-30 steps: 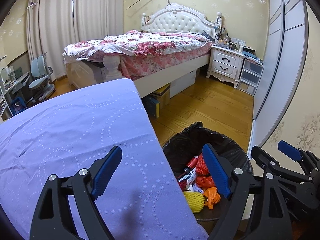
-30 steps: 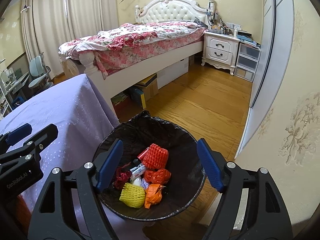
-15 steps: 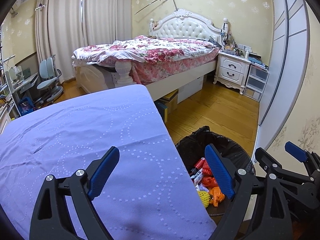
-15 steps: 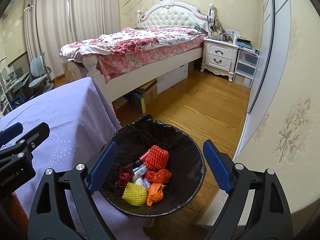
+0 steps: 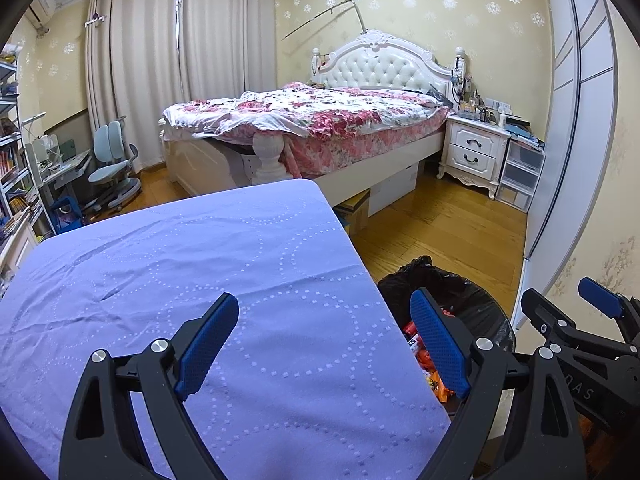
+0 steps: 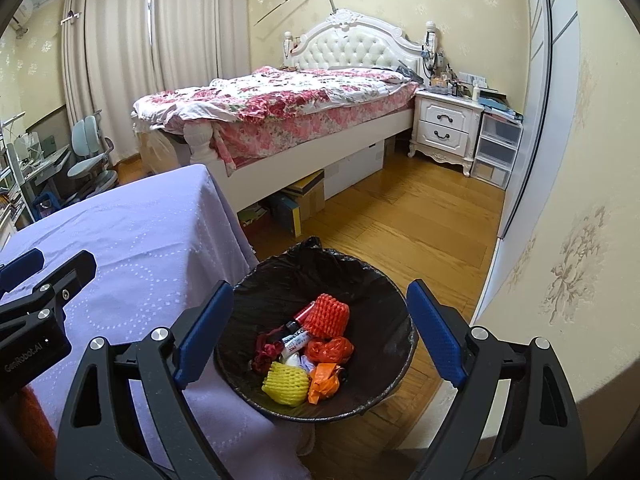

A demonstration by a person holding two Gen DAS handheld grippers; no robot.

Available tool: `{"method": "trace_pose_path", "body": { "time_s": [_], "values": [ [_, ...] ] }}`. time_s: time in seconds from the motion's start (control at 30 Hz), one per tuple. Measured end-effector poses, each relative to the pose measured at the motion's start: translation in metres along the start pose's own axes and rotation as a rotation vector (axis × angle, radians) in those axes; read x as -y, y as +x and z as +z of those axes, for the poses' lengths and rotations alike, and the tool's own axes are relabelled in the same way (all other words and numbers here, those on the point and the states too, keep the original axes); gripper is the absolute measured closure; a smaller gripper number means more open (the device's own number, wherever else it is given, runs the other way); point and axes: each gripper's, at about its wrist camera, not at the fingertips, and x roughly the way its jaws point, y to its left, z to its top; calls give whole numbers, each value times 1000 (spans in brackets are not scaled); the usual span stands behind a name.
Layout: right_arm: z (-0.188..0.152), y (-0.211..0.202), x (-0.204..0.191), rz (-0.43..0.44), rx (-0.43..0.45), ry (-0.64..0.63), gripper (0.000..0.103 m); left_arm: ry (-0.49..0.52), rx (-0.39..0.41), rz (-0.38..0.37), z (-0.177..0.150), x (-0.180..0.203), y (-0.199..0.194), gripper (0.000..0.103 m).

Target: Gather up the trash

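Nearest the lens, the right gripper [image 6: 320,332] has its jaws spread wide with nothing between them; they have just been opening further. It hangs above the trash bin [image 6: 404,320], so the bin's mouth shows between the blue pads, below them and apart. The left gripper [image 5: 324,340] is likewise released and empty, poised over the purple-covered surface [image 5: 160,264], with its right pad [image 5: 438,344] overlapping the bin's near edge in that view.

Inside the black-lined bin lies the collected trash: a yellow foam net [image 6: 286,384], an orange wrapper [image 6: 326,380], a red foam net [image 6: 328,316], a red bag [image 6: 330,350] and a small tube [image 6: 296,340]. The bin stands on the wooden floor [image 6: 400,220], just beside the surface's right edge.

Judging by this, the drop into the bin looks done and both hands are free. No further litter shows on the cloth in either view, so the next move calls for scanning the surface and floor for leftovers

Beyond stand the bed [image 6: 280,104] and the nightstand [image 6: 448,128]
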Motion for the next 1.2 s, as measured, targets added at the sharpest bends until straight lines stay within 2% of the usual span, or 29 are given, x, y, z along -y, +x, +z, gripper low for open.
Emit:
{"method": "trace_pose_path", "body": {
  "time_s": [0.57,1.2],
  "values": [
    [-7,-39,-16,41,27,-16,17,-28,39,32,-10,-27,-41,15],
    [-9,-52,-21,42,40,-30,17,-44,42,40,-15,-35,-45,15]
  ]
}}
